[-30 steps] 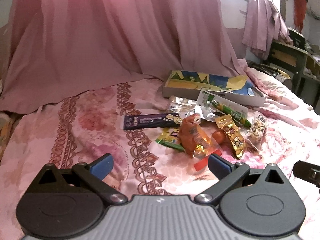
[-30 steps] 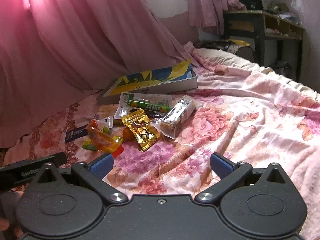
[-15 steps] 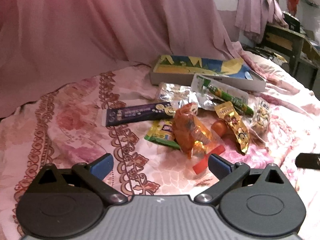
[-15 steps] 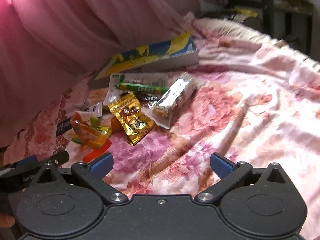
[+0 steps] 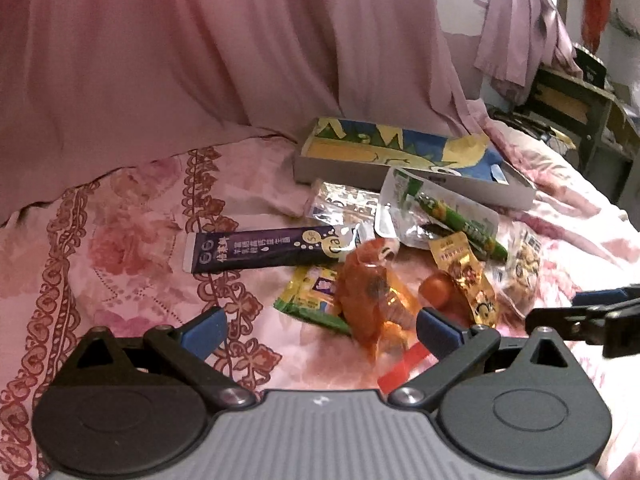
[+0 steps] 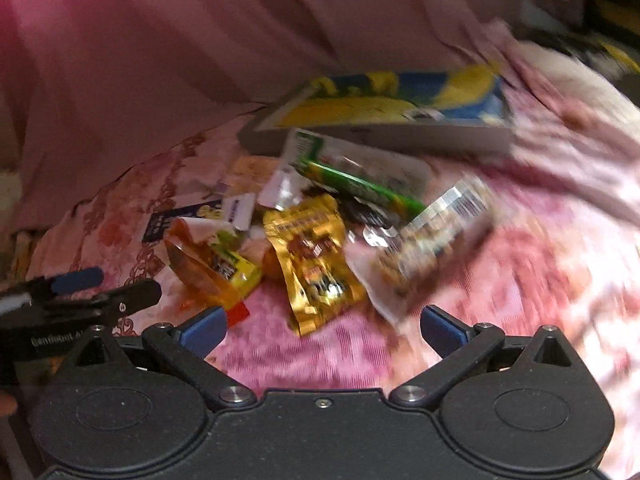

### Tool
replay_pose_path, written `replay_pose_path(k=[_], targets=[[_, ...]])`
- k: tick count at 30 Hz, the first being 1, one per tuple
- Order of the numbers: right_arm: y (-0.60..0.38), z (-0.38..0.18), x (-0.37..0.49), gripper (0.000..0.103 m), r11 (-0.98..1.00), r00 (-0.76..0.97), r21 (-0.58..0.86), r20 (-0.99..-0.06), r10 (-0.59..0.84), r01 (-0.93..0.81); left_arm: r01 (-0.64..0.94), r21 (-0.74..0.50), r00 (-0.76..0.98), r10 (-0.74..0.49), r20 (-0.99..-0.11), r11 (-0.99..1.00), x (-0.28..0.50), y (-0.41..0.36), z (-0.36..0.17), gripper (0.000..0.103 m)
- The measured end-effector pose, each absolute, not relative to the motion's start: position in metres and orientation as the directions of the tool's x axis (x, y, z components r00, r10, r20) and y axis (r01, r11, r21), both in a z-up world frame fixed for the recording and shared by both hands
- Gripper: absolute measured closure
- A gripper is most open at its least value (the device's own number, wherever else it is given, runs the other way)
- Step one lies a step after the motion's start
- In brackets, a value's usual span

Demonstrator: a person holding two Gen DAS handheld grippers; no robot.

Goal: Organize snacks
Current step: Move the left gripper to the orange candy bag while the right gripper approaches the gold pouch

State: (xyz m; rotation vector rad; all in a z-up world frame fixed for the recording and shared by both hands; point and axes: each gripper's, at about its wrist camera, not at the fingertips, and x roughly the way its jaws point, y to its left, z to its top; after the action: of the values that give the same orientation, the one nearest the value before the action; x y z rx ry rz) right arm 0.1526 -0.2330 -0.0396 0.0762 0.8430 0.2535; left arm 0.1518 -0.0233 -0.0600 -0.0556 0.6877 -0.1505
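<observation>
The snacks lie in a loose heap on the floral bedspread [image 5: 132, 240], just in front of a shallow box [image 5: 400, 156] with a blue-and-yellow printed lining. Both grippers are empty: the left hand-held gripper [image 5: 318, 330] has its fingers spread wide, with an orange wrapper [image 5: 372, 296] between and just beyond them, and the right hand-held gripper [image 6: 323, 326] is likewise wide apart, low before a gold foil packet [image 6: 316, 264].

All of it looks light and crinkly — film and foil pouches that will slide and buckle instead of resisting a squeeze. The purple stick pack [image 5: 260, 248] is flat and long, best pinched across its narrow width near the middle. The clear pouch with the green bar [image 5: 440, 212] overlaps its neighbours, so lifting it may drag them. The right view is blurred; the silvery packet [image 6: 436, 236] there probably holds nuts — take it by a sealed edge.
</observation>
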Motion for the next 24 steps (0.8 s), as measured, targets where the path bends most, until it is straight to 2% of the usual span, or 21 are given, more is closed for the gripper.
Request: replay_pose_path(k=[5, 8, 13, 15, 19, 24], targets=[[-0.223, -0.051, 0.178, 0.001, 0.900, 0.536, 0.211, -0.742, 0.402, -0.382, 0.092, -0.191, 0.754, -0.194, -0.627, 0.977, 0.159, -0.014, -0.064, 0.000], [-0.224, -0.062, 0.189, 0.001, 0.893, 0.492, 0.251, -0.762, 0.421, -0.375, 0.108, -0.261, 0.730, -0.254, -0.634, 0.959, 0.164, -0.011, -0.068, 0.001], [-0.234, -0.073, 0.195, 0.004, 0.909, 0.487, 0.299, -0.772, 0.409, -0.289, 0.144, -0.293, 0.700, -0.307, -0.645, 0.945, 0.169, -0.015, -0.078, 0.001], [-0.234, -0.074, 0.196, 0.006, 0.918, 0.506, 0.276, -0.770, 0.389, -0.286, 0.157, -0.321, 0.687, -0.336, -0.644, 0.934, 0.172, -0.015, -0.082, 0.001], [-0.226, -0.076, 0.196, 0.016, 0.930, 0.547, 0.159, -0.770, 0.327, -0.332, 0.176, -0.370, 0.676, -0.386, -0.627, 0.912, 0.179, -0.013, -0.086, 0.002], [-0.219, -0.080, 0.196, 0.020, 0.923, 0.588, 0.078, -0.750, 0.303, -0.376, 0.187, -0.433, 0.687, -0.433, -0.584, 0.882, 0.187, -0.003, -0.088, 0.007]])
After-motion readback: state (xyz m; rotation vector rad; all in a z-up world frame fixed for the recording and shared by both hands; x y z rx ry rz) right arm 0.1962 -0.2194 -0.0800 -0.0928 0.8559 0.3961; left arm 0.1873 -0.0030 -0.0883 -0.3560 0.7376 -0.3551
